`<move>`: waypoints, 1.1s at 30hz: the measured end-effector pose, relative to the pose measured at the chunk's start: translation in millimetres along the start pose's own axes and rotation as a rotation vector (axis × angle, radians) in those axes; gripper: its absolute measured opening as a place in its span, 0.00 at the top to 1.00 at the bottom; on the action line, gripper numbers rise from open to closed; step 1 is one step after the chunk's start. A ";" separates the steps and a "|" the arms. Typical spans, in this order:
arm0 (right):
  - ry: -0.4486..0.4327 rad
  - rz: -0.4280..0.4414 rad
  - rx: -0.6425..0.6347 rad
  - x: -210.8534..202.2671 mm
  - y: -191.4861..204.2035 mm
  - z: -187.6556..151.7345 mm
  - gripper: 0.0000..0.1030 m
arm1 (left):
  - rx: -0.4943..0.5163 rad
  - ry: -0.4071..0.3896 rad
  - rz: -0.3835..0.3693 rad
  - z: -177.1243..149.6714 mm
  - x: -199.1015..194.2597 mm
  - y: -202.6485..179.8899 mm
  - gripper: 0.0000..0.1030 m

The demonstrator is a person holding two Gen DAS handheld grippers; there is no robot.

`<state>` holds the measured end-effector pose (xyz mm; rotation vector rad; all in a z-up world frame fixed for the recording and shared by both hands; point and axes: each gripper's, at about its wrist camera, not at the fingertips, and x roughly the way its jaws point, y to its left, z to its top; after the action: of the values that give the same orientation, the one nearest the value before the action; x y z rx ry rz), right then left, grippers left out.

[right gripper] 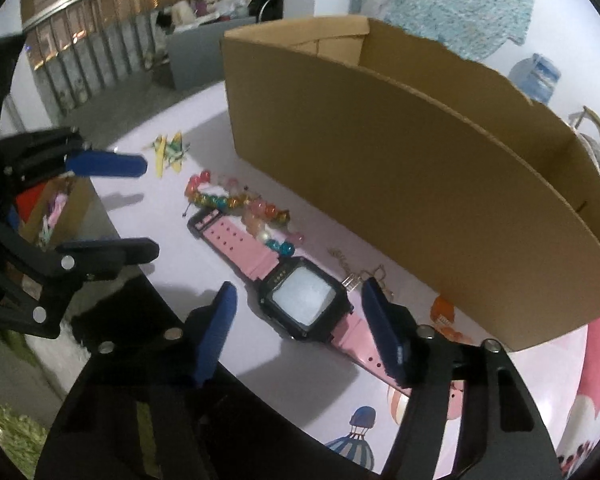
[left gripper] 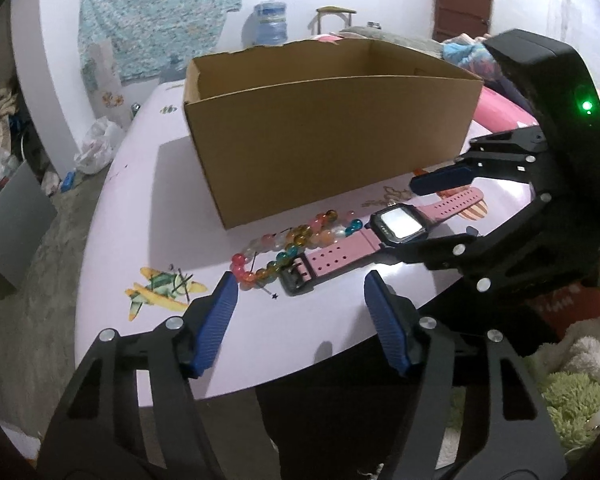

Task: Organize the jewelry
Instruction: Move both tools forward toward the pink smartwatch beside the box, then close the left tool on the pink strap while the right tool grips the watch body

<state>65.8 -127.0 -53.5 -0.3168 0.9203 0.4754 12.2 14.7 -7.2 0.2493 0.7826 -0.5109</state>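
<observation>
The watch (right gripper: pixel 304 304) is seen lying flat on the counter (right gripper: pixel 260 368), just in front of the cardboard box (right gripper: pixel 400 160), with the bead bracelet (right gripper: pixel 236 204) touching its far strap. Its long axis is laid roughly parallel to the near wall of the box, and, in the right wrist view, it runs diagonally from upper left to lower right.

The right hand-held gripper (right gripper: pixel 300 340) is held directly over the black watch face, which is framed between its 2 blue pads. The jaws are parted and nothing is clamped; neither pad can be seen pressing on the case. The straps are crossed by the jaw line, so the next closure would likely be made across the narrow width of the watch, not along it.

The left hand-held gripper (left gripper: pixel 300 316) is likewise released and empty, and is aimed at the buckle end of the strap and the beads (left gripper: pixel 284 244), just short of them.

Of the 2, the right is judged the nearer to the watch face, and a thin chain (right gripper: pixel 364 276) is noted just beside its far pad.
</observation>
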 end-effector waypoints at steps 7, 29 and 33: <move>0.038 -0.048 -0.087 10.1 10.0 -1.2 0.49 | 0.032 -0.009 -0.005 3.6 3.7 -6.2 0.39; 0.138 0.265 0.074 6.8 -38.1 1.7 0.52 | 0.283 0.031 0.093 -13.7 17.5 -64.4 0.41; 0.155 0.300 0.069 5.3 -40.4 3.3 0.52 | 0.356 -0.008 0.153 -11.5 14.8 -75.0 0.42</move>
<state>91.7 -158.6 -53.5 -0.1534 1.1404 0.6999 -25.3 -49.6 -27.9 0.6317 0.6550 -0.5040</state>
